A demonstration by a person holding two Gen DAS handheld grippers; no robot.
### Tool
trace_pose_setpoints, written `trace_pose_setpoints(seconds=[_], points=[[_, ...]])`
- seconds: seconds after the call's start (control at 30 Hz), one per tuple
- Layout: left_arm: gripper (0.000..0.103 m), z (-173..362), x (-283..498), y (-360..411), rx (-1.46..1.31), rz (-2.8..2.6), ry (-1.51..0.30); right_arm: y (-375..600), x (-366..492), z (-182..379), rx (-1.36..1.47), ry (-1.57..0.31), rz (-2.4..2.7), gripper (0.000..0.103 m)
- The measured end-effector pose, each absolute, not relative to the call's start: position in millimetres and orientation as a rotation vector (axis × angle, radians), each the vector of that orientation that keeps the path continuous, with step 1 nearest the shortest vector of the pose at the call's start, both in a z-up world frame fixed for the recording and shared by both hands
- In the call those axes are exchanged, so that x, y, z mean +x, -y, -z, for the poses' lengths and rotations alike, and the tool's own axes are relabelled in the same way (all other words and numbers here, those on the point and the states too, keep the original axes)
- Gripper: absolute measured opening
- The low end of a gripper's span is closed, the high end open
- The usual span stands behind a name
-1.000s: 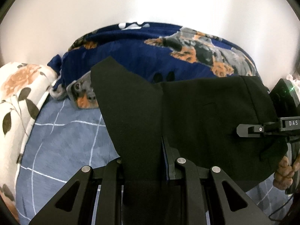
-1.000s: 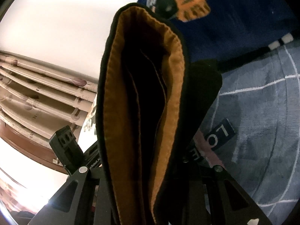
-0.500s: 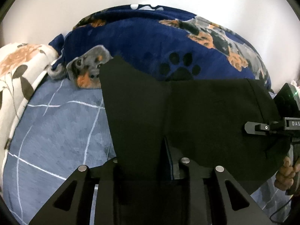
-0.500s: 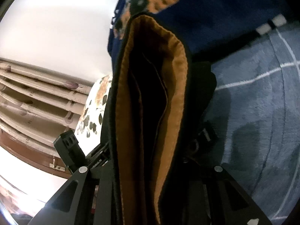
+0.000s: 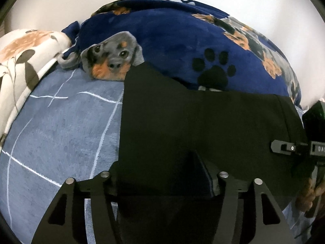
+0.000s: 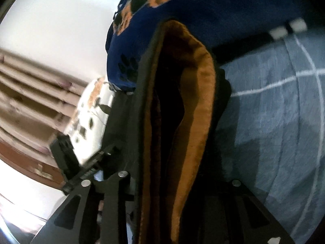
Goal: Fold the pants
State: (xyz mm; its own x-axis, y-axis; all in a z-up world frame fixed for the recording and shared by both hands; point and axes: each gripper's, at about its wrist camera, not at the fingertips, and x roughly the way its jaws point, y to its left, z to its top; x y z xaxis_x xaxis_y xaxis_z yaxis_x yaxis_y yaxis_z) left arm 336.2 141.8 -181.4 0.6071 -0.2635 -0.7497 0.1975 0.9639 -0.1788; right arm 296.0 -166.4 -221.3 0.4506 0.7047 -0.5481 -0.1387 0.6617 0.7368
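Observation:
Black pants (image 5: 203, 126) hang stretched between both grippers, low over a blue checked bedspread (image 5: 61, 132). In the left wrist view my left gripper (image 5: 160, 162) has its jaws opening. Its fingers stand wide apart, with the cloth draped loosely between them and over the left one. At the right edge of the same view, my right gripper (image 5: 284, 148) pinches the far end of the pants. In the right wrist view my right gripper (image 6: 172, 183) is shut on the pants' folded edge (image 6: 146, 122), whose orange lining (image 6: 203, 93) faces the camera.
A navy blanket with dog and paw prints (image 5: 182, 40) is heaped just behind the pants. A floral pillow (image 5: 24, 61) lies at the left. A person's fingers (image 5: 308, 195) hold the right tool. Wooden slats (image 6: 30, 101) and a white wall stand beyond the bed.
The left gripper's fingers have spread wide and let the cloth go slack. Both hands have come down, bringing the pants closer to the bedspread.

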Motion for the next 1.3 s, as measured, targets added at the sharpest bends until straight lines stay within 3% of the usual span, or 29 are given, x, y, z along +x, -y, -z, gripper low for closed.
trace_pose_setpoints(seconds=[0.2,0.63,1.23,1.3], points=[[0.072,183,334,-144,-0.079,0.226,-0.868,159,296,218,0.639,-0.949,-0.555,0.024],[0.078,184,333,-146,-0.07,0.187,-0.859,143,298,210,0.544,-0.906,-0.492,0.027],[0.085,185,336,-147,-0.074,0.155,-0.865,135,287,203,0.449,-0.842,-0.399,0.039],[0.086,186,336,-147,-0.073,0.148,-0.864,132,285,200,0.421,-0.831,-0.374,0.045]])
